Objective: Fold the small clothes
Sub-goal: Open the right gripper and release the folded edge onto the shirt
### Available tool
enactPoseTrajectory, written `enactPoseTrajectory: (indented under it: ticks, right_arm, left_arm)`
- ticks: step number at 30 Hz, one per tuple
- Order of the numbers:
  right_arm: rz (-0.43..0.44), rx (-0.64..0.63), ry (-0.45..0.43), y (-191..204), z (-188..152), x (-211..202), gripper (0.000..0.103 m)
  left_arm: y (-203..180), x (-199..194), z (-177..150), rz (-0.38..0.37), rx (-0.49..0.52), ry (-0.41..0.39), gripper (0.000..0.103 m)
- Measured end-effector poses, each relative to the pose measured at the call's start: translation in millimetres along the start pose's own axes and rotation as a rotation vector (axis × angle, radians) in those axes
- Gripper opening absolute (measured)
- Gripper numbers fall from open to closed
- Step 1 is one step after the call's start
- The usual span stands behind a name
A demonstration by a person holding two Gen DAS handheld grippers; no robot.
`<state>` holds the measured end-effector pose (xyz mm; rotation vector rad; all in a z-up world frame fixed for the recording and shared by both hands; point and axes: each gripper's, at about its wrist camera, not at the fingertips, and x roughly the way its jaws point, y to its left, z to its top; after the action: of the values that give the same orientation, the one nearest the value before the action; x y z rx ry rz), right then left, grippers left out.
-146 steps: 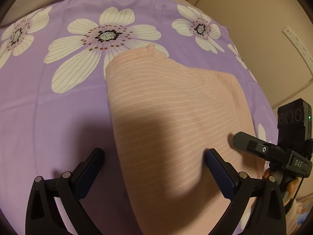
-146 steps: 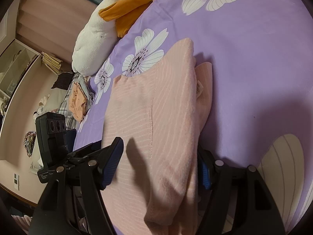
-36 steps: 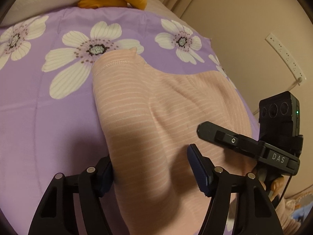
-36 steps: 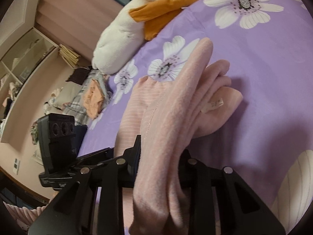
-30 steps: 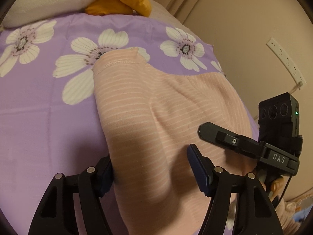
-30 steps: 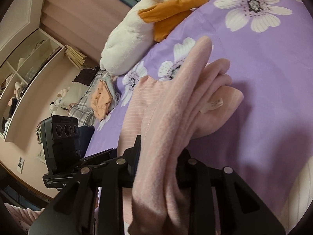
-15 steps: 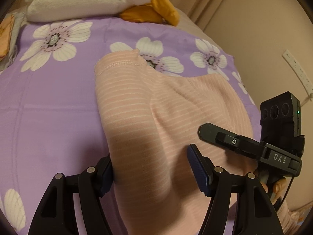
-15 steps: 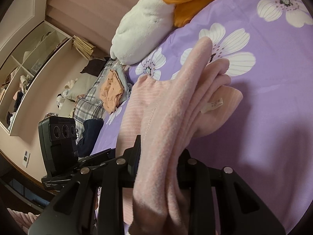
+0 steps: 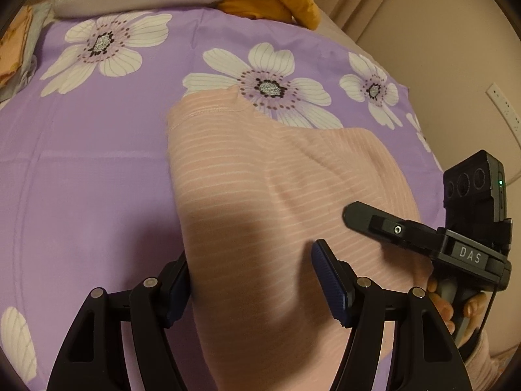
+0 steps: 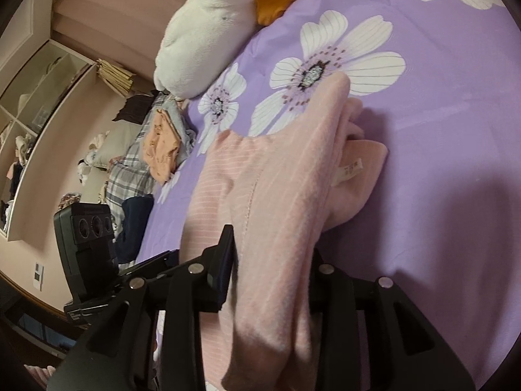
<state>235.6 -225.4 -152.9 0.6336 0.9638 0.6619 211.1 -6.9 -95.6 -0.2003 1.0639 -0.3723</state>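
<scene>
A pink striped garment [image 9: 276, 179], folded into a thick strip, lies across the purple flowered bedsheet [image 9: 97, 179]. My left gripper [image 9: 252, 280] is shut on its near end, the cloth bunched between both pads. In the right wrist view the same garment [image 10: 276, 179] shows its fleecy layers and a small white label [image 10: 350, 169]. My right gripper [image 10: 272, 260] has that end between its jaws, which are opening. The cloth still fills the gap and touches both pads. The right-hand pad is hidden behind the fabric.
A white and orange plush toy [image 10: 208, 26] lies at the head of the bed. A pile of other clothes [image 10: 156, 150] sits at the bed's left side, with shelves [image 10: 32, 104] beyond. A person's hand [image 9: 443, 309] holds the right gripper's handle beside a beige wall.
Both grippers have carried the garment across the bed, so the flowers and plush toy have shifted in both views. The right jaws have spread a little, and the garment sits lower on the sheet.
</scene>
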Motion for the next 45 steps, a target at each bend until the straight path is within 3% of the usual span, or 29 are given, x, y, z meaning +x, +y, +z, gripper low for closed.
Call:
enactPoseTrajectory:
  ticks: [6,15,45]
  right_arm:
    - [-0.065,0.014,-0.023,-10.9,0.6,-13.4,0.045]
    - [-0.178,-0.015,-0.033,-16.4,1.8,-21.9,0.050]
    - [-0.219,0.000,-0.056,-14.4,-2.6,-28.0,0.051]
  left_arm:
    - [5.4,-5.7,-4.8,0.024,0.007,-0.008,0.068]
    - [12.1,-11.9,-12.3,0.039,-0.002,-0.010,0.068]
    - [13.8,-24.2,-24.0,0.085,0.005,-0.018,0.068]
